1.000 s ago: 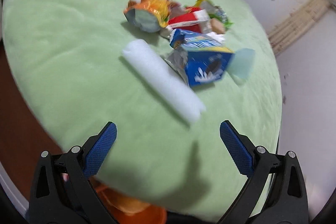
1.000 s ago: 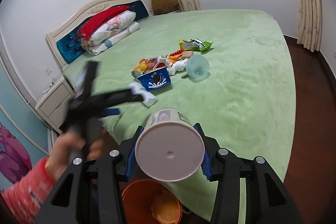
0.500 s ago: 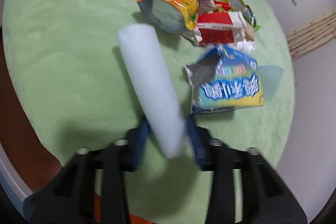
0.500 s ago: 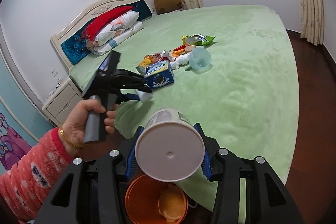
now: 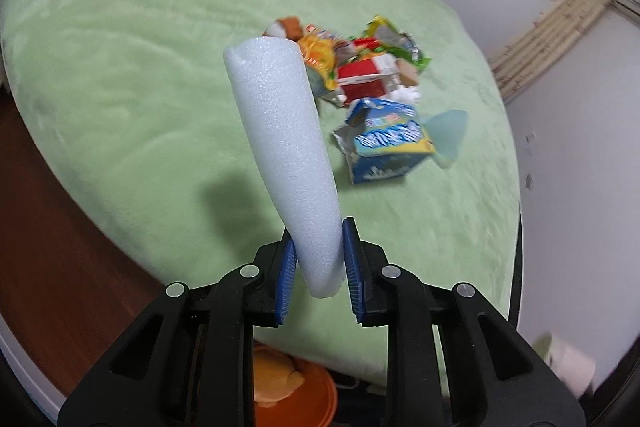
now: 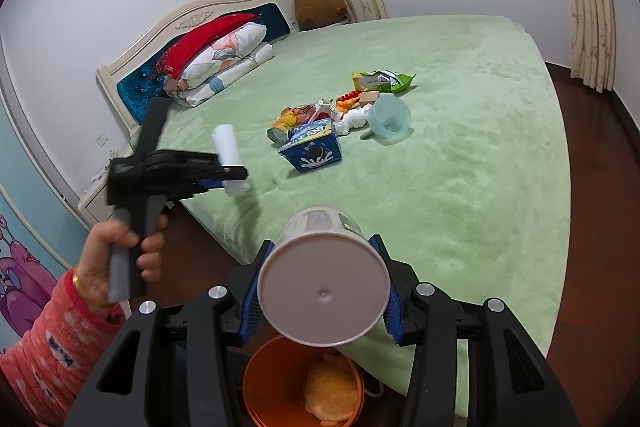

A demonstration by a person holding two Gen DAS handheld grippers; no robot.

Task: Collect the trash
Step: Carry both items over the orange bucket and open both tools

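- A white foam roll (image 5: 288,155) is clamped near its lower end by the left gripper (image 5: 319,277), whose jaws have just been closing, above the green bed (image 5: 120,67).
- A paper cup (image 6: 324,281) is gripped by the right gripper (image 6: 320,303) over the orange bin (image 6: 272,387).

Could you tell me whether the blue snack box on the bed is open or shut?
Open: the blue snack box has its torn top flaps standing apart.

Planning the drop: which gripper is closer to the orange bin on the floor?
Right. The right gripper, shut on a paper cup, hangs just above the orange bin; the left gripper, holding the foam roll, is higher, over the bed's edge.
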